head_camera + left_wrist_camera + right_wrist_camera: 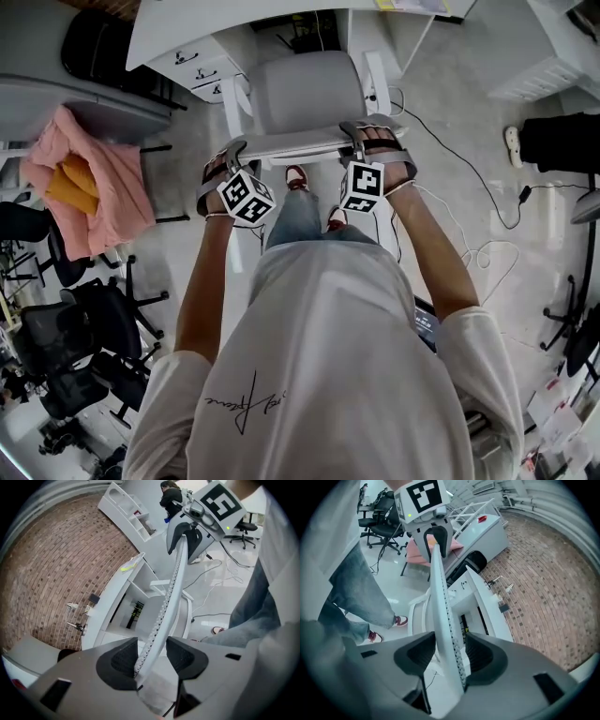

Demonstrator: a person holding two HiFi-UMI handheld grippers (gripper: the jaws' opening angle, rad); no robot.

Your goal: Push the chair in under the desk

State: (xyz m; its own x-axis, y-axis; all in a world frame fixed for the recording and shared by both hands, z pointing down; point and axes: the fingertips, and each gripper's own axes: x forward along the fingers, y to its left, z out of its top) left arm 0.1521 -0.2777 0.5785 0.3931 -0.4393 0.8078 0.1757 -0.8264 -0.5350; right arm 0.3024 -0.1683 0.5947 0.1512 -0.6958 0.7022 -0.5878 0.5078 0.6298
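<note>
Straddling the chair (305,94) back, left tool (150,654), right tool (449,652), both parted, unclamped, gaps clear only in gripper views

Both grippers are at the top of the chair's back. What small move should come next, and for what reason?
Probably close the right gripper on the backrest: its jaws straddle the top edge without pressing it, and the seat lies almost wholly in front of the desk, so the push looks unfinished.

Drawer unit (200,67) beside chair (305,94), under desk (187,23)
</note>
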